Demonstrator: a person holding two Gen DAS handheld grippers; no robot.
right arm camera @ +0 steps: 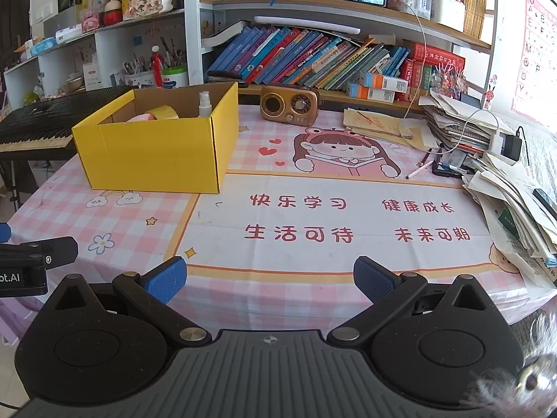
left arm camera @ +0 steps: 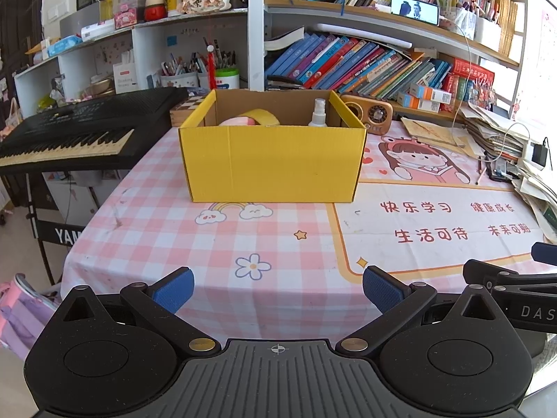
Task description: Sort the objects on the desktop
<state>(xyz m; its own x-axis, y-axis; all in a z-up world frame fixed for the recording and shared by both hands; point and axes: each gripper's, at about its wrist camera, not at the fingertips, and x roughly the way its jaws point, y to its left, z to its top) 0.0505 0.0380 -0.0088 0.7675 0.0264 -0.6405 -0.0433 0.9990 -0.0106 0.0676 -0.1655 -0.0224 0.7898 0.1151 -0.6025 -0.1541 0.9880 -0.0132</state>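
Note:
A yellow cardboard box (left arm camera: 273, 163) (right arm camera: 153, 155) stands on the pink checked tablecloth (left arm camera: 174, 244) (right arm camera: 313, 289). Inside it I see a small clear spray bottle (left arm camera: 318, 113) (right arm camera: 205, 104), a yellow tape roll (left arm camera: 261, 117) (right arm camera: 166, 112) and something pink (left arm camera: 236, 122) (right arm camera: 141, 118). My left gripper (left arm camera: 278, 292) is open over the near table edge, well short of the box, with nothing between its blue pads. My right gripper (right arm camera: 269, 282) is open too, holding nothing, to the right of the left one and facing the printed mat.
A brown retro radio (right arm camera: 289, 102) (left arm camera: 369, 113) sits behind the box. Stacks of papers (right arm camera: 515, 209), a pencil (right arm camera: 419, 169) and a charger (right arm camera: 511, 146) crowd the right edge. A black keyboard (left arm camera: 73, 132) stands left of the table. Bookshelves (right arm camera: 313, 55) line the back.

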